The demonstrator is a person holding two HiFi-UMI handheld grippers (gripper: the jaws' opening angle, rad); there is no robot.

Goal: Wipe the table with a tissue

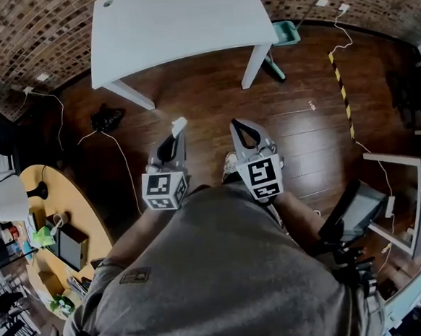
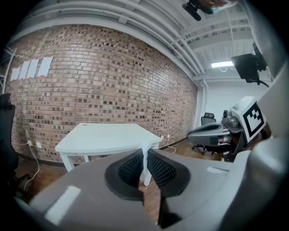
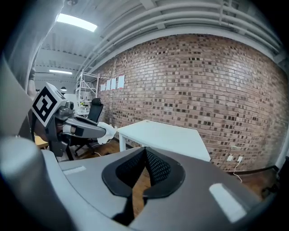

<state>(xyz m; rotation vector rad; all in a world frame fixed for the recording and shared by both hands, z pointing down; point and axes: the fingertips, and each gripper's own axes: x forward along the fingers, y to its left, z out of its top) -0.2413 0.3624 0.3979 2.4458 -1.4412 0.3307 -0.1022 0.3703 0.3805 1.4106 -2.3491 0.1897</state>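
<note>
A white tissue (image 2: 144, 159) is pinched between the jaws of the left gripper (image 1: 175, 139), which are closed on it. A thin strip stands up between the ribbed pads, and a small tuft shows just past the tips. The tissue is gripped near its edge, probably so that loose paper is left free ahead of the jaws for wiping.

The jaws of the right gripper (image 3: 145, 151) are pressed together with nothing between them. It is held just beside the left gripper at a similar height, apparently as a spare hand.

The white table (image 1: 177, 21) stands ahead of both grippers and well apart from them, across bare wooden floor (image 1: 303, 142) and against a brick wall (image 2: 99, 76). Both grippers are pointed toward it. Wiping is judged not yet begun, and an approach to the tabletop is called for first.
</note>
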